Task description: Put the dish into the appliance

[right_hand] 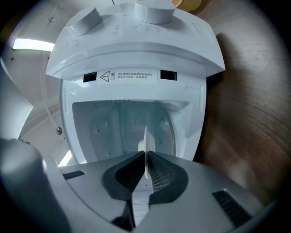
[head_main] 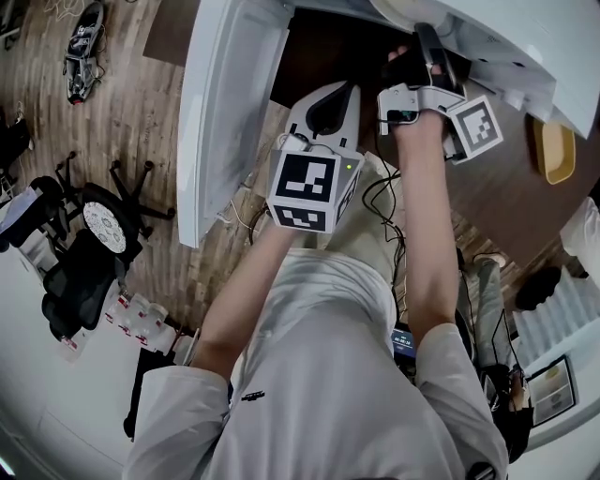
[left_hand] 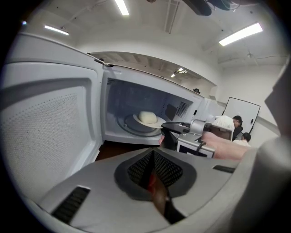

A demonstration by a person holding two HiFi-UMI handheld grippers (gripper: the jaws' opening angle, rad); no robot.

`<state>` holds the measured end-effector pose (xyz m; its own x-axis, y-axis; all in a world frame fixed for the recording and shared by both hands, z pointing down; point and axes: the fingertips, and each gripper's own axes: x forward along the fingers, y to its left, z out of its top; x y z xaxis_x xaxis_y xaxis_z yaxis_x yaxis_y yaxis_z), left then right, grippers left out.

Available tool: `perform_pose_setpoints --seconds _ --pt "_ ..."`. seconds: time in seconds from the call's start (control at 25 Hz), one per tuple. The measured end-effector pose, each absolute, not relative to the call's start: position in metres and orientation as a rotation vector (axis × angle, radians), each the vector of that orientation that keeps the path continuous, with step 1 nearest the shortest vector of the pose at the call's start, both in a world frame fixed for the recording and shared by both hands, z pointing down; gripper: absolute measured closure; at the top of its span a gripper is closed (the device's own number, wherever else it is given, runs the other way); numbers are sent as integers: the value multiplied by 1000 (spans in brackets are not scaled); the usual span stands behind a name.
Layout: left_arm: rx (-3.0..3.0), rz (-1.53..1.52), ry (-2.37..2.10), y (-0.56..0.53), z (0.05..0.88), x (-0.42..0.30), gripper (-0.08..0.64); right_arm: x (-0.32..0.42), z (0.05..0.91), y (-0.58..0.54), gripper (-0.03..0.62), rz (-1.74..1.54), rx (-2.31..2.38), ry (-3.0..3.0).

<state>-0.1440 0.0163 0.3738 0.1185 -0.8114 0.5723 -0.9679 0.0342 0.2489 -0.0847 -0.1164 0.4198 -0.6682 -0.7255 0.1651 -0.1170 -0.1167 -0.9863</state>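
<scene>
A white microwave (left_hand: 150,98) stands with its door (left_hand: 45,127) swung wide to the left. In the left gripper view a pale plate (left_hand: 136,121) carrying a white bun (left_hand: 147,117) sits over the turntable inside the cavity. My right gripper (left_hand: 164,128) is shut on the plate's near rim. The right gripper view shows that plate (right_hand: 147,141) edge-on between the right gripper's (right_hand: 146,170) pads, with the cavity behind it. In the head view the right gripper (head_main: 424,47) reaches into the oven's mouth. My left gripper (head_main: 328,103) hovers in front of the opening, shut and holding nothing.
The microwave rests on a brown table (head_main: 506,178) with a yellow object (head_main: 558,150) at its right. The open door (head_main: 225,103) juts out on the left. Office chairs (head_main: 94,225) stand on the wooden floor. Two knobs (right_hand: 154,11) mark the control panel. People (left_hand: 236,123) are at the back.
</scene>
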Motion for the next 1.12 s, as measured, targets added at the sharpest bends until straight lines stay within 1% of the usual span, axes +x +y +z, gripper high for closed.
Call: perform_pose_setpoints --seconds 0.6,1.12 --pt "1786 330 -1737 14 379 -154 561 -102 430 -141 569 -1859 -948 1669" --pt "1771 315 -1740 13 380 -160 561 -108 434 -139 568 -1877 -1020 1688"
